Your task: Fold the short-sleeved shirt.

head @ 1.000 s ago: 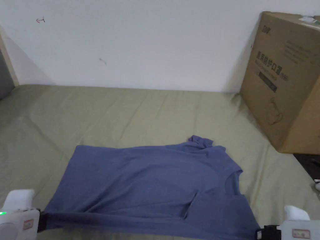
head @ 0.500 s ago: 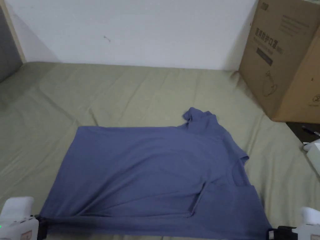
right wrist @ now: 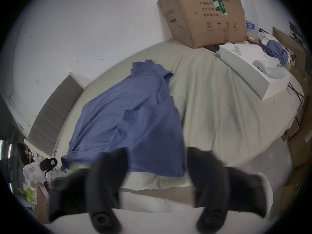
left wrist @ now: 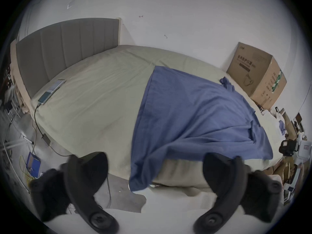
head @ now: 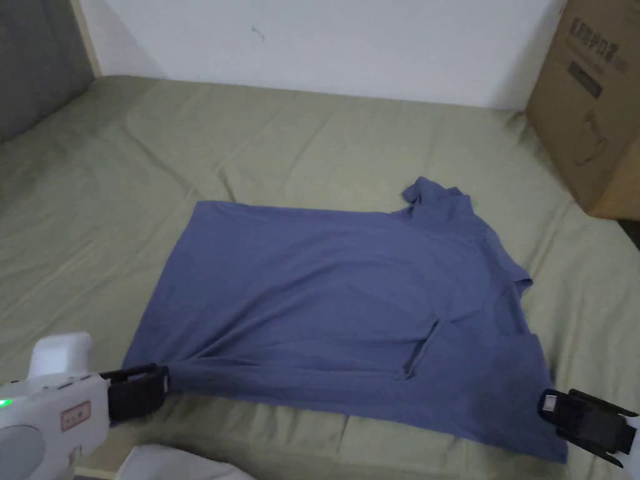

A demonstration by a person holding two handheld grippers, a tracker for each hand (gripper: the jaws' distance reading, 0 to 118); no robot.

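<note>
A blue short-sleeved shirt (head: 337, 300) lies spread on the green bed sheet (head: 250, 144), hem to the left, collar to the right, one sleeve bunched at the far side. My left gripper (head: 164, 379) stands open at the shirt's near-left corner. In the left gripper view that corner of the shirt (left wrist: 194, 119) droops over the bed's edge between the spread jaws of the left gripper (left wrist: 153, 156), untouched. My right gripper (head: 553, 415) is open just off the near-right corner. In the right gripper view the shirt (right wrist: 131, 119) ends between the parted jaws of the right gripper (right wrist: 157, 151).
A large cardboard box (head: 594, 106) stands on the bed's far right. A grey headboard (head: 31, 62) closes the left end, with a phone (left wrist: 50, 90) on a cable near it. A white box (right wrist: 249, 68) lies right of the shirt.
Both grippers held the shirt's near edge stretched taut before; now both have opened and let it go, and the edge lies slack on the bed. The head camera has tilted down.
</note>
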